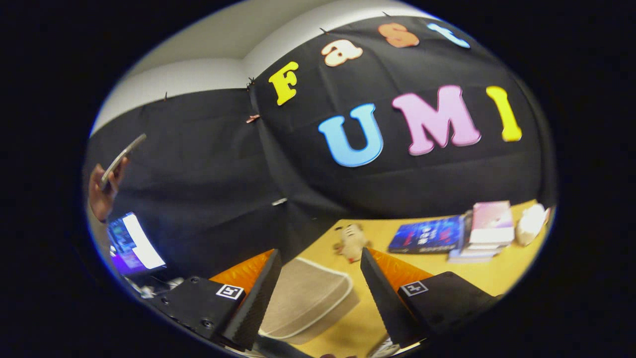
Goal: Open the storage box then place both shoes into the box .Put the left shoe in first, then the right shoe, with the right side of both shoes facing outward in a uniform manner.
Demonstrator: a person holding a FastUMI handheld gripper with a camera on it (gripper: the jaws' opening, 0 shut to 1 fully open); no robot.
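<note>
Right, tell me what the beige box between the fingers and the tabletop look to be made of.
The storage box, lying between the open tool's fingers: probably fabric, going by its matte beige face, soft rounded corners and pale piped edging. The table: likely wood or a wood-look laminate, judging by its smooth, even yellow-tan surface with a faint sheen; the grain is too blurred to tell which.

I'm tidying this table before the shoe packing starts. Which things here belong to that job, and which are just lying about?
Job: beige storage box, lid on, between the open gripper fingers.

Lying about: plush toy, blue book, stack of books, white object, laptop.
</note>
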